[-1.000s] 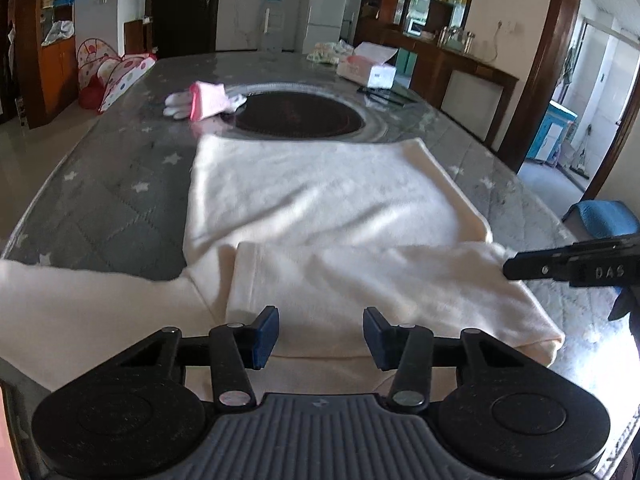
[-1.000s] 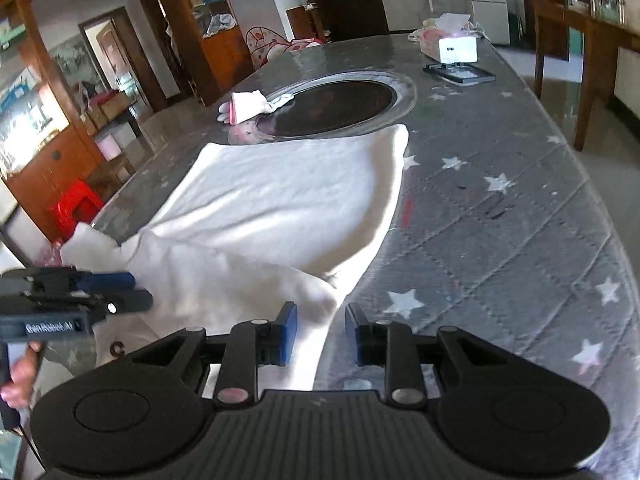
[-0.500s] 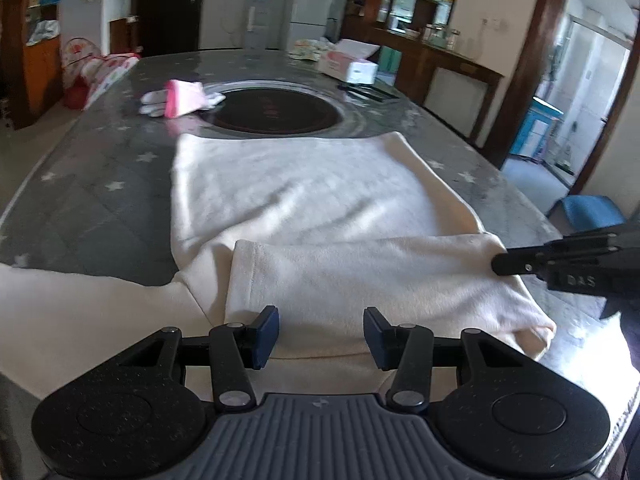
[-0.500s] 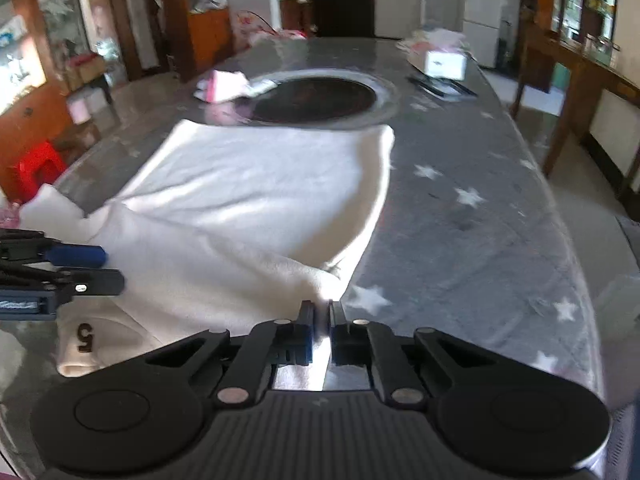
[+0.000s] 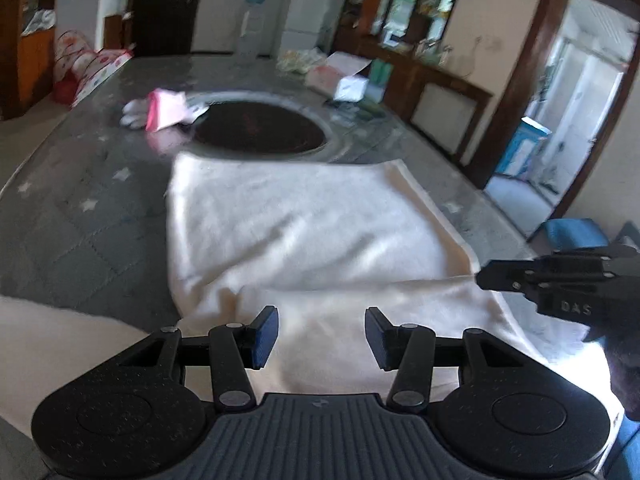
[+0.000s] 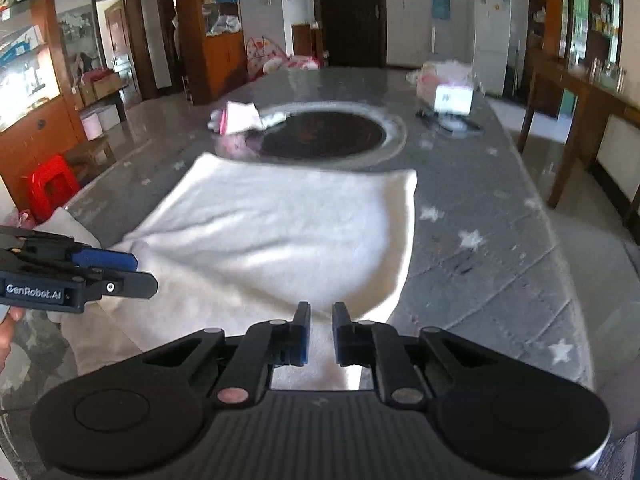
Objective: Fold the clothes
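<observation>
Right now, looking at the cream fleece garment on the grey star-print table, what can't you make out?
Cream fleece garment: near hem hidden behind the left gripper, left wrist view.
Its part spreading left: cut off by that view's edge.
Pink-and-white item: motion-blurred, unidentifiable, both views.
White box: print blurred, right wrist view.

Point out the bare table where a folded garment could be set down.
The widest bare stretch of the table lies right of the cream garment, running to the table's edge. Another strip lies left of the garment. It is crowded farther back: pink cloth, dark round inset, tissue box.
</observation>
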Action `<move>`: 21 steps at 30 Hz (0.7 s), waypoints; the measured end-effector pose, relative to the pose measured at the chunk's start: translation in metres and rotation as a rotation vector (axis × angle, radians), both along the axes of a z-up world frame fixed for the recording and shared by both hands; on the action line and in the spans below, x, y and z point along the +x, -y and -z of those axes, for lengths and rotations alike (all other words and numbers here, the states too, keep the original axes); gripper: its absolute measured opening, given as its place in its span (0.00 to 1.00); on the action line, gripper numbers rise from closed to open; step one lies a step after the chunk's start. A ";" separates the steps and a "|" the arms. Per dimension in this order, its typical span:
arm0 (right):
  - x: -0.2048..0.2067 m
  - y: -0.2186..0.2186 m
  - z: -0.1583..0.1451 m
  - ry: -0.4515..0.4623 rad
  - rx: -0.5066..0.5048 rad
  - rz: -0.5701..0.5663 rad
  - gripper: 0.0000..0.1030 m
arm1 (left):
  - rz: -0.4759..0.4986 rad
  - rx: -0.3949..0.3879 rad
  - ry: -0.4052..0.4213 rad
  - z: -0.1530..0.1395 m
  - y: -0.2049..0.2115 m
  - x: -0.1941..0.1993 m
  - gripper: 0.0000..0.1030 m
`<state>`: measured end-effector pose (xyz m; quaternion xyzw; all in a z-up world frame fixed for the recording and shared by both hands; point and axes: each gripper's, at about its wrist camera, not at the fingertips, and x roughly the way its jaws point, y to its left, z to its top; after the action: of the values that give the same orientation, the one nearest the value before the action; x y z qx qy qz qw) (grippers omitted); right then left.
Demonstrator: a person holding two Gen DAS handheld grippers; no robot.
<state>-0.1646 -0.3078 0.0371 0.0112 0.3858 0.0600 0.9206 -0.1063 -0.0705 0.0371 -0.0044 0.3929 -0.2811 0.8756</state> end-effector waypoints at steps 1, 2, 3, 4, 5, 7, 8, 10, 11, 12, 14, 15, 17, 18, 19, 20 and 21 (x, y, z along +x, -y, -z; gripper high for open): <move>0.003 0.000 0.006 -0.020 0.000 0.002 0.10 | -0.007 0.008 -0.007 0.003 0.000 0.002 0.50; 0.004 0.000 0.010 -0.033 -0.006 0.002 0.10 | -0.011 0.007 -0.008 0.003 -0.002 0.002 0.50; 0.003 0.001 0.012 -0.037 -0.007 0.001 0.10 | -0.013 0.001 -0.006 0.001 -0.006 0.001 0.50; 0.002 0.001 0.011 -0.034 -0.004 -0.003 0.11 | -0.016 -0.006 -0.003 -0.001 -0.010 -0.001 0.50; 0.000 0.000 0.009 -0.027 -0.004 -0.008 0.11 | -0.023 -0.013 0.006 -0.004 -0.015 -0.003 0.50; -0.003 -0.002 0.005 -0.015 -0.006 -0.024 0.12 | -0.057 -0.013 0.029 -0.011 -0.027 -0.005 0.50; -0.004 -0.003 0.003 -0.009 -0.006 -0.031 0.12 | -0.086 -0.007 0.042 -0.014 -0.035 -0.006 0.50; -0.006 -0.005 0.001 -0.002 -0.002 -0.043 0.12 | -0.162 0.007 0.062 -0.020 -0.054 -0.007 0.52; -0.006 -0.006 0.000 0.001 0.003 -0.051 0.12 | -0.206 0.012 0.066 -0.022 -0.065 -0.006 0.53; -0.007 -0.008 -0.001 0.002 0.004 -0.056 0.12 | -0.249 0.018 0.071 -0.024 -0.076 -0.005 0.53; -0.007 -0.011 -0.002 0.004 0.008 -0.069 0.12 | -0.342 0.037 0.077 -0.026 -0.098 -0.002 0.53; -0.007 -0.012 -0.002 0.005 0.007 -0.073 0.12 | -0.389 0.047 0.079 -0.027 -0.109 0.000 0.53; -0.007 -0.014 -0.003 0.008 0.010 -0.079 0.12 | -0.478 0.084 0.098 -0.026 -0.130 0.004 0.53; -0.007 -0.015 -0.003 0.009 0.012 -0.082 0.12 | -0.512 0.105 0.109 -0.025 -0.139 0.005 0.54; -0.007 -0.016 -0.003 0.011 0.013 -0.084 0.12 | -0.544 0.126 0.119 -0.024 -0.147 0.007 0.55; -0.007 -0.016 -0.004 0.012 0.013 -0.086 0.13 | -0.575 0.140 0.122 -0.022 -0.156 0.008 0.56; -0.007 -0.016 -0.004 0.012 0.012 -0.088 0.15 | -0.600 0.143 0.115 -0.020 -0.165 0.010 0.56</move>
<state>-0.1714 -0.2914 0.0411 -0.0005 0.3799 0.1027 0.9193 -0.0967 0.0950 0.0567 -0.0429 0.3427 0.0184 0.9383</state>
